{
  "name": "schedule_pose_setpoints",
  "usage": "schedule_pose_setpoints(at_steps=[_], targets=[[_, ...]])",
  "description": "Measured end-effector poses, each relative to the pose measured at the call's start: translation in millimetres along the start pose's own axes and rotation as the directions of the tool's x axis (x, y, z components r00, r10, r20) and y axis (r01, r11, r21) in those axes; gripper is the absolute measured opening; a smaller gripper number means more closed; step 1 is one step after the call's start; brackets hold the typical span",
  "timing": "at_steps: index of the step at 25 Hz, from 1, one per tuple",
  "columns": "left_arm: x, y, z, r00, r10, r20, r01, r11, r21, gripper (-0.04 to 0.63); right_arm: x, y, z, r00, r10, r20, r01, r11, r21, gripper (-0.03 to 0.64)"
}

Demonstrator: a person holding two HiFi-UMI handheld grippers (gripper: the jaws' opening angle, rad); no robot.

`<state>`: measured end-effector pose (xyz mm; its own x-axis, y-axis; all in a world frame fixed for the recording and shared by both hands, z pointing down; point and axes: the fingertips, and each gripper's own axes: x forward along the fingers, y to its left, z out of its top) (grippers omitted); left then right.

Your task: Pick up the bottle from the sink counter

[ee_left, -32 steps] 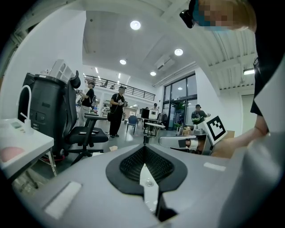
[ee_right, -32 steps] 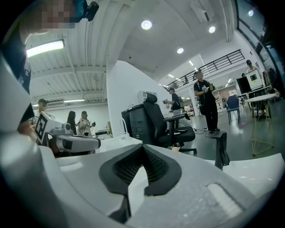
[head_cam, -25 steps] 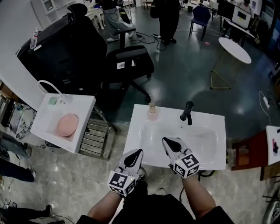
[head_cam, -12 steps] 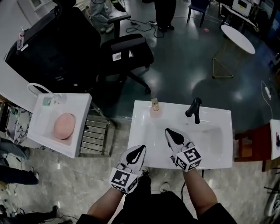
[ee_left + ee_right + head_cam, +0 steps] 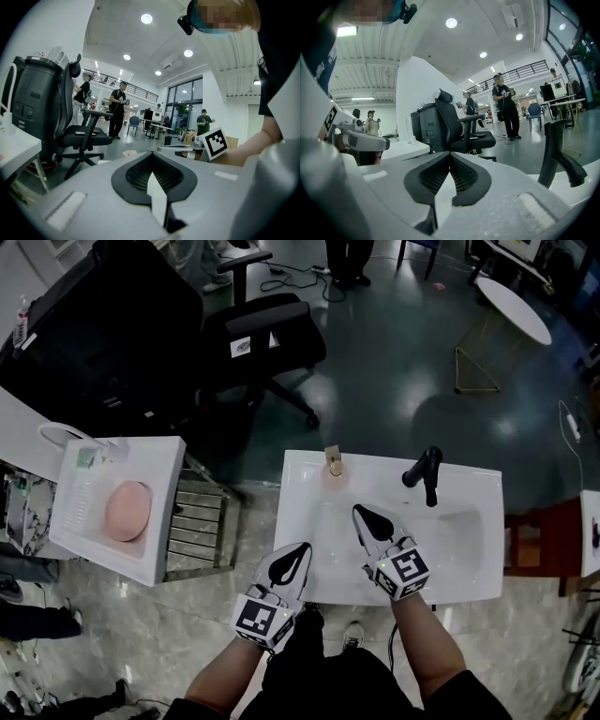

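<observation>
Open office-lab hall; office chair [image 5: 267, 329], round table [image 5: 514, 310], free-standing sink [image 5: 375, 468] on glossy floor [image 5: 394, 381].

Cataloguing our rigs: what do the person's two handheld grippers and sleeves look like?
Both the left gripper and right gripper have pale grey-white shells with black ribbed pads, each carrying a cube of black-and-white square markers. The person wears a black short-sleeved top.

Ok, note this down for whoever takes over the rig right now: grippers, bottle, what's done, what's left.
Left gripper: jaws shut, empty, at the near left corner of the sink counter.
Right gripper: jaws shut, empty, over the basin.
Bottle: stands on the counter's back rim, left of the black faucet in the head view, untouched.
Done: nothing yet.
Left: probably open the right jaws, reach the bottle, grip it, lift it.
</observation>
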<state>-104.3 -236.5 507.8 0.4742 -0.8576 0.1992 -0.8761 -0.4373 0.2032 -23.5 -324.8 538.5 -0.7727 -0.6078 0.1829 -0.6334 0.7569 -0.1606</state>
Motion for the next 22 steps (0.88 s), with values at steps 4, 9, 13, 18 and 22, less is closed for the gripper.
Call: schedule_pose_setpoints(at_steps=[4,9,13,18,22], targets=[[8,6,-1,1.0,-0.012,0.016,0.012,1.0,-0.001,0.003,11,-6,-5,1.0,-0.006,-0.004,0.006,1.0,0.003,0.018],[13,13,-6,1.0,-0.012,0.014,0.013,1.0,-0.019,0.003,26,-16,-15,1.0,-0.016,-0.004,0.016,1.0,0.002,0.059],[16,19,-9,1.0,-0.014,-0.017,0.013,1.0,-0.023,0.003,41,-27,-22,1.0,-0.028,-0.008,0.028,0.999,-0.018,0.091],[18,26,-16,1.0,-0.022,-0.015,0.022,0.999,-0.037,0.003,58,-41,-32,0.999,-0.044,-0.019,0.043,0.998,-0.043,0.123],[21,31,-17,0.999,-0.039,-0.016,0.038,0.999,-0.039,0.003,68,-50,-38,0.998,-0.053,-0.023,0.052,0.997,-0.053,0.132]])
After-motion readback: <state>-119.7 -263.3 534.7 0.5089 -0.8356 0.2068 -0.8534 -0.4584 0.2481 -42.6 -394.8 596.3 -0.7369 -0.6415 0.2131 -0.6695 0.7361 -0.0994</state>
